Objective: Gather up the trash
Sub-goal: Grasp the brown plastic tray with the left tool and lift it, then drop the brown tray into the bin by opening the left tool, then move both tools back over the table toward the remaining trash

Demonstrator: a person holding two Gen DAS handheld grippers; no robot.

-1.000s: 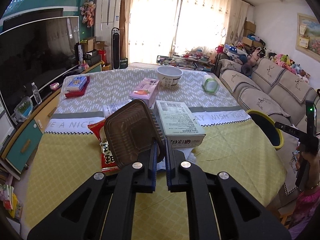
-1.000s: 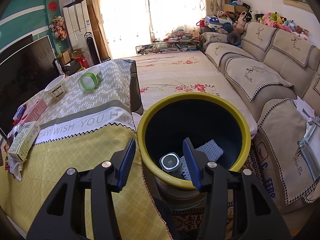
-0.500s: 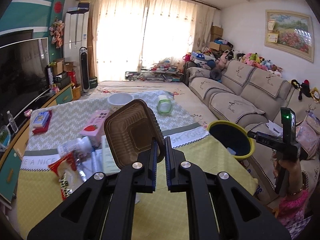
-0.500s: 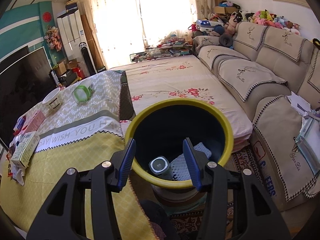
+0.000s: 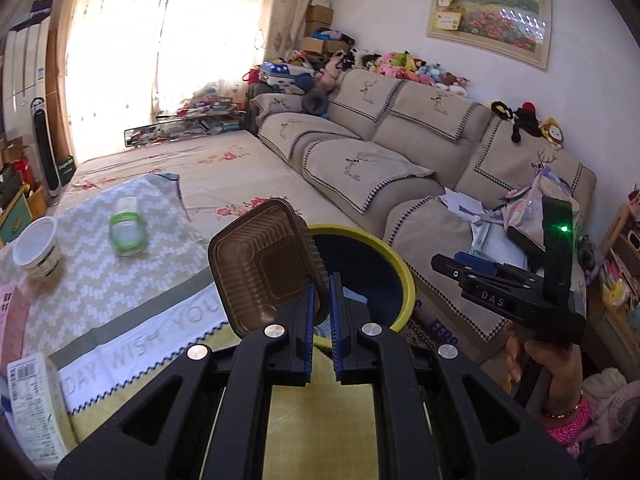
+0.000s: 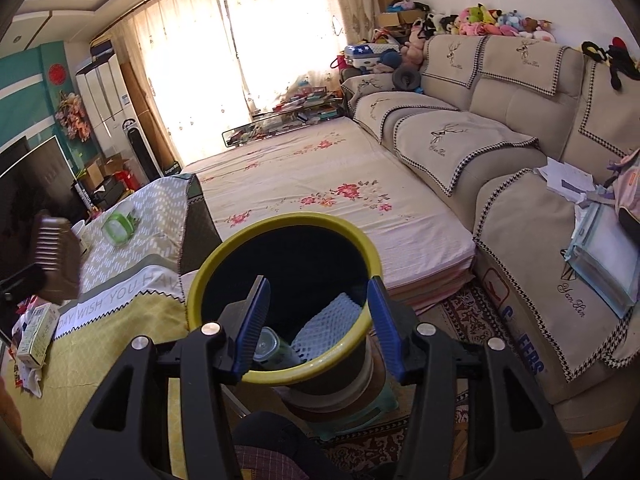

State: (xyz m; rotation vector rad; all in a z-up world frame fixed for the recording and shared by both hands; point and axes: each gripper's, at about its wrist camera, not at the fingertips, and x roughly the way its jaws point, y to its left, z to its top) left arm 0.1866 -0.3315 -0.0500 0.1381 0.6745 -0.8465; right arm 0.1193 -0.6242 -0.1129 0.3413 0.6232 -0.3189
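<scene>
- Right now your left gripper (image 5: 320, 300) is clamped on the rim of the brown plastic tray (image 5: 264, 268), which stands upright on its edge with its ribbed hollow facing the camera.
- Behind that tray sits the yellow-rimmed bin (image 5: 394, 264), just past the edge of the table (image 5: 120, 320).
- Your right gripper (image 6: 316, 320) hovers over the bin (image 6: 280, 226) with its jaws apart and nothing between the pads.
- Inside the bin lie a white foam net (image 6: 328, 324) and a small clear bottle (image 6: 270, 348).
- On the table remain a green-banded container (image 5: 128, 232), a white bowl (image 5: 36, 246) and a printed carton (image 5: 34, 404).
- From the right wrist view, the tray (image 6: 54, 256) shows at the far left, above the tablecloth.
</scene>
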